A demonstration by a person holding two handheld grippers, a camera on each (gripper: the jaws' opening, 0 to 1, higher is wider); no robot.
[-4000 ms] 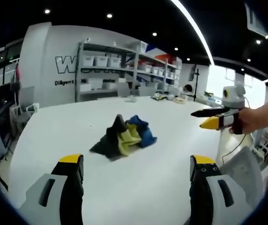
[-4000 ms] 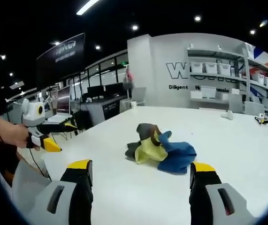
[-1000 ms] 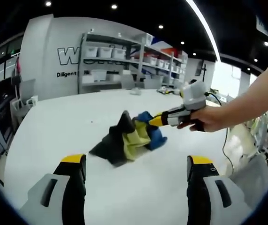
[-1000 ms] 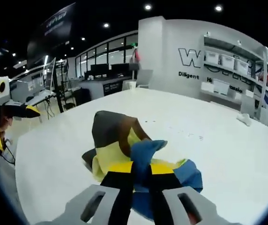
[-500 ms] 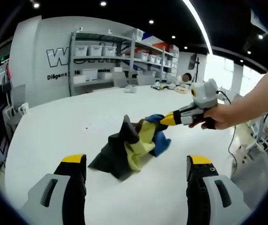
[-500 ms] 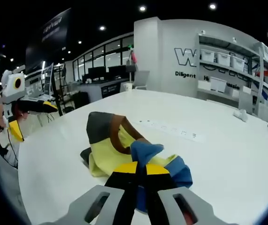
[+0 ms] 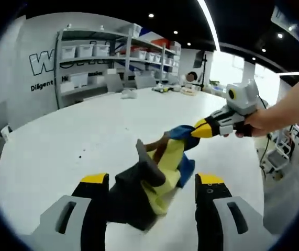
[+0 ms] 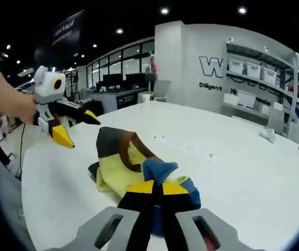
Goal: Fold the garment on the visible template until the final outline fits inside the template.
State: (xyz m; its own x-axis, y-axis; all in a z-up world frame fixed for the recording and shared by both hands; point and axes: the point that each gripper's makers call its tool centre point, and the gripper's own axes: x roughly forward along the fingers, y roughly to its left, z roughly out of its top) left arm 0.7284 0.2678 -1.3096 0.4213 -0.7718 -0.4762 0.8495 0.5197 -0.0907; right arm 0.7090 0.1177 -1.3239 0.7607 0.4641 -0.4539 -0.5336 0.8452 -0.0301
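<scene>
The garment [image 7: 154, 180] is lying bunched in a heap on the white table [image 7: 76, 141], so its outline, sleeves and hem are hard to make out; black, yellow, blue and a brown band are all that is showing. No marked outline for folding is standing out on the table surface. In the right gripper view, the right gripper [image 8: 157, 189] is covering the near edge of the garment [image 8: 123, 162], and the blue fold is disappearing between its jaws.

In the left gripper view the heap is stretching from the black end near the bottom up and to the right, where the blue part is rising off the table toward the right gripper [image 7: 199, 128], which is clamped on the blue cloth. The left gripper [image 7: 152, 180] is standing with its jaws wide apart, the black end of the garment lying between the tips. In the right gripper view, the left gripper [image 8: 73, 125] is hanging just above and beside the black end, jaws spread.

Compared with half a second ago, the left gripper is sitting much closer to the heap, and the blue end is being lifted higher.
</scene>
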